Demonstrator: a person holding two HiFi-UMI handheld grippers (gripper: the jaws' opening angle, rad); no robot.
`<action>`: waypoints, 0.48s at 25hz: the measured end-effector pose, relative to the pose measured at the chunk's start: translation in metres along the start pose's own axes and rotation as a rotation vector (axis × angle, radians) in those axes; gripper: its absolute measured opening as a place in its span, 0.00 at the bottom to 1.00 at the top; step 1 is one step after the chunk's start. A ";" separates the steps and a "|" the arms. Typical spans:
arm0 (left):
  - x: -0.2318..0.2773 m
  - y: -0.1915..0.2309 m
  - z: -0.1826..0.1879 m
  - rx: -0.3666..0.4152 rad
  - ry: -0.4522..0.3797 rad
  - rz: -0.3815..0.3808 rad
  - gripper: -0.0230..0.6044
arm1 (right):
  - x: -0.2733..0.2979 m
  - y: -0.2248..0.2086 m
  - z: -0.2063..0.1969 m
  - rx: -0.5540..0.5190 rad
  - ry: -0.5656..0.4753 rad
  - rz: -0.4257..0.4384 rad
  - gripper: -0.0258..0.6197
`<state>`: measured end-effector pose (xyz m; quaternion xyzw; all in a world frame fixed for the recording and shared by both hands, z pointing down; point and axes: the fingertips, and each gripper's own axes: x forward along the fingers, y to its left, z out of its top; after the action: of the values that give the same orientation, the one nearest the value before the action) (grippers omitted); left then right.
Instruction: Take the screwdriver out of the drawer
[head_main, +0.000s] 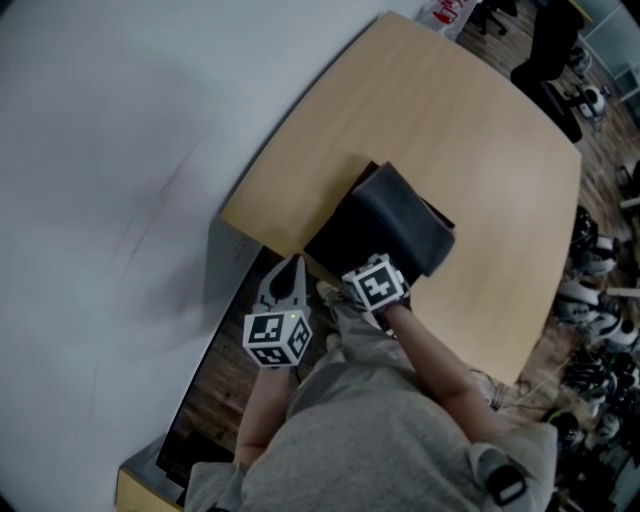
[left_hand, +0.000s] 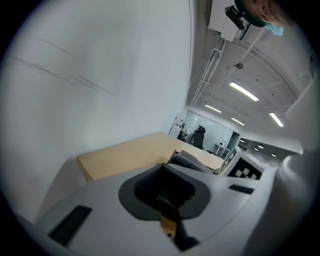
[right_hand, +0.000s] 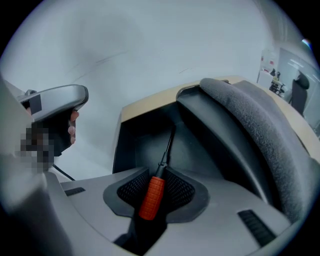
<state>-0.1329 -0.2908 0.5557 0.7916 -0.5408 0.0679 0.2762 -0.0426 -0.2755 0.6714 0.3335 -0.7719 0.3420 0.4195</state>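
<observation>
A screwdriver (right_hand: 151, 197) with an orange ribbed handle and a thin black shaft lies between the pads of my right gripper (right_hand: 156, 186), which press on the handle. Its shaft points down into the dark open drawer (right_hand: 145, 137). In the head view the right gripper (head_main: 354, 284) reaches into the black drawer unit (head_main: 400, 228) at the table's near edge, and the screwdriver is hidden there. My left gripper (head_main: 296, 266) hangs just left of the drawer, off the table's edge, jaws together and empty. In its own view the left gripper (left_hand: 167, 194) points along the table top.
The drawer unit has a grey felt-like top (right_hand: 260, 130) and stands on a light wooden table (head_main: 450, 130). A white wall (head_main: 120, 150) runs along the left. Office chairs and clutter (head_main: 590, 260) lie beyond the table's right edge. Wood floor (head_main: 225, 380) shows below.
</observation>
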 end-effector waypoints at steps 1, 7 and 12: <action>-0.001 0.000 0.000 0.001 -0.002 0.001 0.04 | -0.001 -0.001 0.000 0.004 -0.007 -0.003 0.19; -0.009 0.000 0.001 0.003 -0.009 0.013 0.04 | -0.008 -0.005 -0.004 -0.038 -0.006 -0.043 0.17; -0.017 -0.006 0.001 0.008 -0.024 0.012 0.04 | -0.020 -0.007 0.001 -0.055 -0.035 -0.075 0.17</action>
<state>-0.1352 -0.2758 0.5455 0.7904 -0.5483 0.0623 0.2660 -0.0284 -0.2754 0.6553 0.3564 -0.7753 0.2988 0.4273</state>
